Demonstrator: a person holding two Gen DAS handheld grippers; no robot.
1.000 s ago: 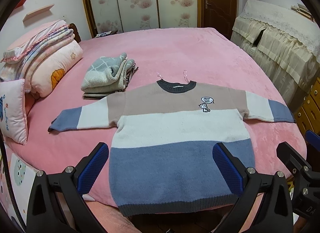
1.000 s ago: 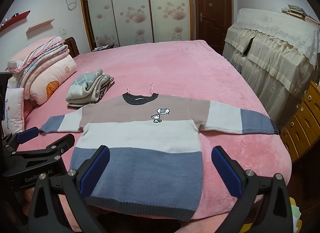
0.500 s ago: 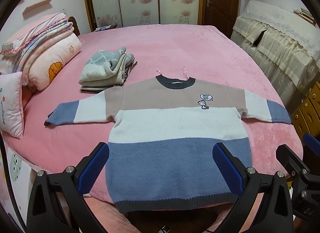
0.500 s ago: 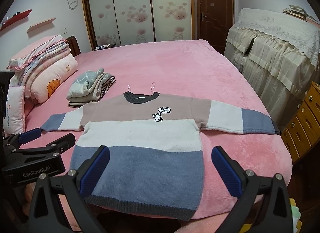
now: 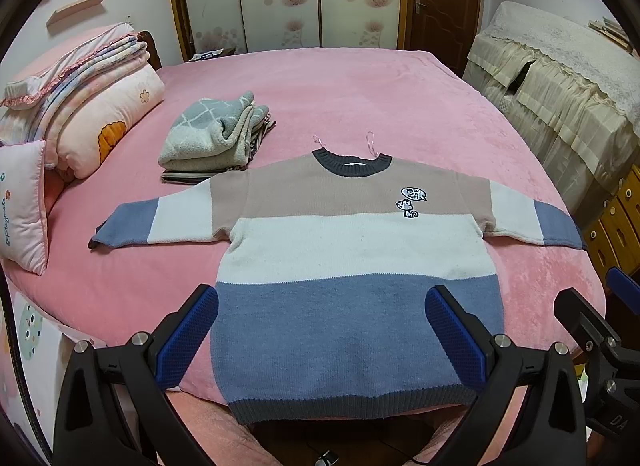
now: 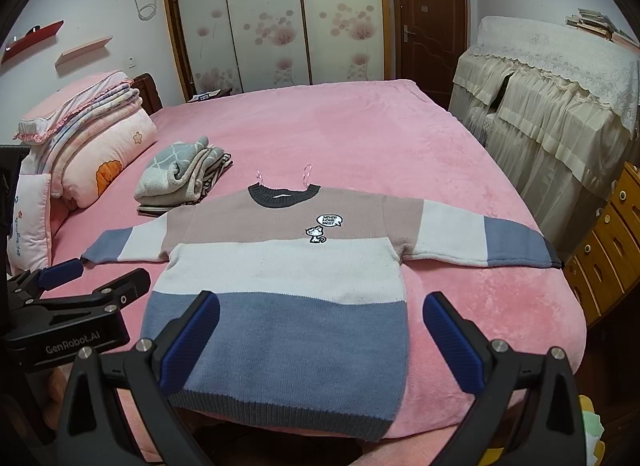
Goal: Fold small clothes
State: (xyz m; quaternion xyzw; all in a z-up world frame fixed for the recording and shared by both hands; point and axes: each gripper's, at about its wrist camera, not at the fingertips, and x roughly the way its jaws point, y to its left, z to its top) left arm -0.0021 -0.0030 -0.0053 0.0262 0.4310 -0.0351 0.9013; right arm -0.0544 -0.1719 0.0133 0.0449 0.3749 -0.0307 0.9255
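A small striped sweater (image 5: 352,250) (image 6: 280,274) lies flat and face up on the pink bed, sleeves spread to both sides, its dark hem hanging at the near bed edge. Its bands run taupe, white and blue, with a dark collar and a cartoon patch on the chest. My left gripper (image 5: 322,330) hovers open above the blue band near the hem, holding nothing. My right gripper (image 6: 320,334) is also open and empty over the hem's right part. The left gripper (image 6: 96,278) shows at the left of the right wrist view, the right gripper (image 5: 600,306) at the right edge of the left wrist view.
A stack of folded grey and cream clothes (image 5: 216,137) (image 6: 180,173) sits beyond the left sleeve. Pillows and folded quilts (image 5: 88,105) pile at the bed's left. A lace-covered cabinet (image 6: 552,105) and wooden drawers (image 6: 608,242) stand right of the bed (image 5: 360,97).
The left wrist view has tipped downward and shifted slightly, so the sweater sits a bit higher in frame. The right gripper barely moved. Both stayed open; the sweater has not moved.
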